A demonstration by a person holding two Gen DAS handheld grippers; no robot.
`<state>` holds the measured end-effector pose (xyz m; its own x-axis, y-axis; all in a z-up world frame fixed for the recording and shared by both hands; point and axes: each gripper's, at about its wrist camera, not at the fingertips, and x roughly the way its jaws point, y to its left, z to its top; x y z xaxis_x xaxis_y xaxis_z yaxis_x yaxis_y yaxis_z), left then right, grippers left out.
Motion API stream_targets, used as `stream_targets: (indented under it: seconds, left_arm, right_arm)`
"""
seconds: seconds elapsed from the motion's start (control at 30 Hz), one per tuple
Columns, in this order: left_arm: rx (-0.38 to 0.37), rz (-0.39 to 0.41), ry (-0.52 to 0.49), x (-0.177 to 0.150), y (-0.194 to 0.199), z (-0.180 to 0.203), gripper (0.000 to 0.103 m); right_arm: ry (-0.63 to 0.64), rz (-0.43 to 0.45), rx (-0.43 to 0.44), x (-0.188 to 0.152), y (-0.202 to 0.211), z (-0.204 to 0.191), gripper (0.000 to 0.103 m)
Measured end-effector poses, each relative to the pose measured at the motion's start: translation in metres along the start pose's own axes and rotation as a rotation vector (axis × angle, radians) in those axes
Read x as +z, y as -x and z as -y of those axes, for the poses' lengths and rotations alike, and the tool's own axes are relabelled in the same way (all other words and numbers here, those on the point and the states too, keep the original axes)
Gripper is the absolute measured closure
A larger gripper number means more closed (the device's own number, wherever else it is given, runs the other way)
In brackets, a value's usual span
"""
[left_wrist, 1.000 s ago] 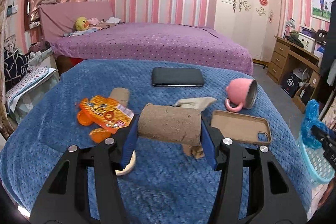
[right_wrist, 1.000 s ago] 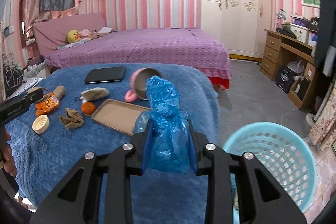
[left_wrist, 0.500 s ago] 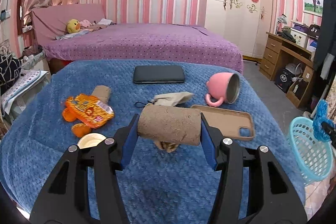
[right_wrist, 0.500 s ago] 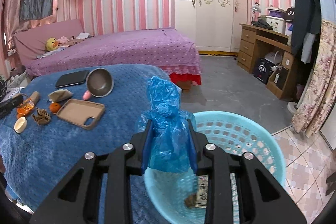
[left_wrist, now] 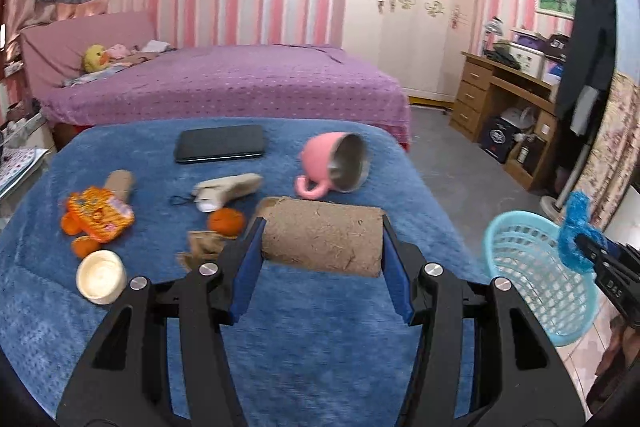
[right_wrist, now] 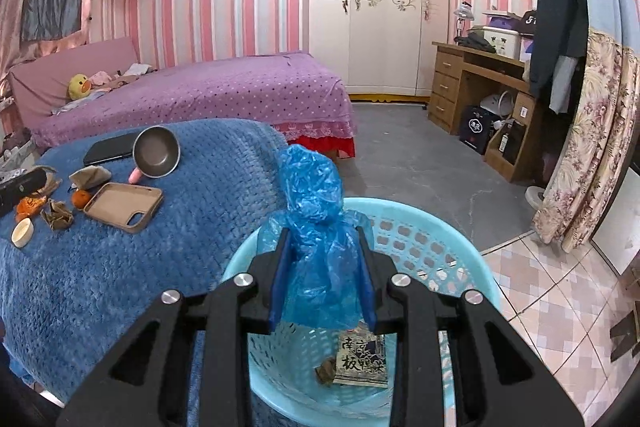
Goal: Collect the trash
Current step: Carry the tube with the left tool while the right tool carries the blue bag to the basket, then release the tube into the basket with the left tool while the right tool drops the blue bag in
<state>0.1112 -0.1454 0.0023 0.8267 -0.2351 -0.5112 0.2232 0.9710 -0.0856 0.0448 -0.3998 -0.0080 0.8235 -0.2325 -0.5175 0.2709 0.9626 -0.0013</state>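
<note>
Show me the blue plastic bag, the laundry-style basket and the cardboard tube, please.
blue plastic bag (right_wrist: 316, 227): right wrist view, its crumpled middle.
basket (right_wrist: 420, 251): right wrist view, far inner wall.
cardboard tube (left_wrist: 324, 241): left wrist view, middle of its side.

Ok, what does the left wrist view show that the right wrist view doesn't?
Only the left wrist view: the left tongs clamping the cardboard tube, with a second tube beyond. Only the right wrist view: the basket's contents, a printed packet and a brown scrap. Both: the blue plastic bag in the right tongs, pink cup, phone.
</note>
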Motion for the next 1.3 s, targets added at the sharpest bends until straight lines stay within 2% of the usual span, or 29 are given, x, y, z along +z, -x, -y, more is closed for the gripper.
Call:
stream_targets:
  seconds: [0.27, 0.4, 0.5, 0.87, 0.9, 1.03, 1.2, 1.3]
  left_arm:
    - [-0.085, -0.007, -0.059, -0.004, -0.01, 0.059, 0.05]
    - [-0.134, -0.04, -0.085, -0.009, -0.023, 0.09, 0.05]
    - [-0.164, -0.057, -0.141, -0.018, -0.034, 0.121, 0.05]
    - [-0.274, -0.092, -0.203, -0.025, -0.06, 0.193, 0.049]
    - [-0.283, -0.102, -0.202, -0.026, -0.064, 0.197, 0.047]
    - [-0.289, -0.12, -0.198, -0.026, -0.07, 0.201, 0.02]
    - [-0.253, -0.099, -0.2, -0.014, -0.072, 0.192, 0.013]
    - [-0.191, -0.052, -0.209, -0.006, -0.063, 0.176, 0.006]
  right_arm:
    - [-0.028, -0.017, -0.041, -0.004, -0.002, 0.046, 0.073]
    - [-0.051, -0.017, -0.066, -0.002, -0.002, 0.071, 0.073]
    - [-0.062, -0.027, -0.082, -0.003, -0.005, 0.083, 0.073]
    - [-0.114, -0.059, -0.091, -0.018, -0.017, 0.107, 0.073]
    - [-0.119, -0.062, -0.091, -0.019, -0.017, 0.11, 0.073]
    - [-0.122, -0.07, -0.101, -0.023, -0.018, 0.114, 0.073]
    - [-0.126, -0.075, -0.11, -0.02, -0.021, 0.113, 0.073]
    - [-0.121, -0.076, -0.11, -0.017, -0.024, 0.107, 0.073]
